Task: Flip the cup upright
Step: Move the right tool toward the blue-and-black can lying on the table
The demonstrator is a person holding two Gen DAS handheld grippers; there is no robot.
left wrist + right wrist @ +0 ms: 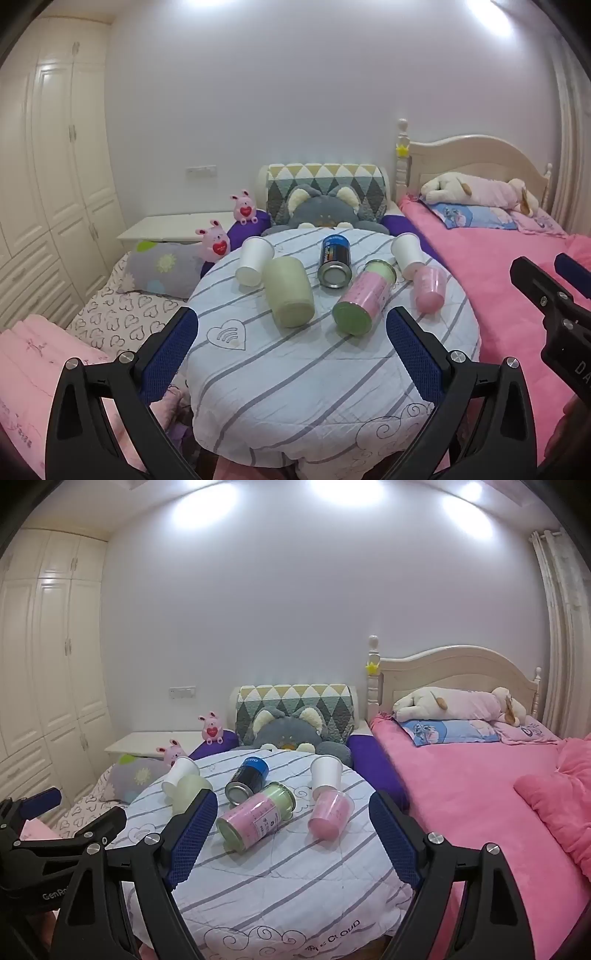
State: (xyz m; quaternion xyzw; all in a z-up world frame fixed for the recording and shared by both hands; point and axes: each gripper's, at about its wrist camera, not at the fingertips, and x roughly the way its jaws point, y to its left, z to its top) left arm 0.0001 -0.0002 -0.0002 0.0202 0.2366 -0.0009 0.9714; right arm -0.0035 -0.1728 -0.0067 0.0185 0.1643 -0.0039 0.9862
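Several cups and cans lie on their sides on a round table with a striped cloth (295,369): a pale green cup (289,291), a white paper cup (254,260) at the left, a second white cup (407,254), a pink cup (429,288), a pink and green can (364,301) and a blue can (334,261). My left gripper (291,336) is open and empty, short of the green cup and the pink can. My right gripper (293,823) is open and empty, near the pink can (255,816) and the pink cup (330,813). The green cup (189,790) is partly hidden by my right gripper's left finger.
A bed with a pink blanket (461,794) lies to the right of the table. Plush toys (321,214) and a patterned cushion (325,184) sit behind the table. A white wardrobe (48,166) stands at the left. Pillows and a heart-print sheet (122,314) lie at the left.
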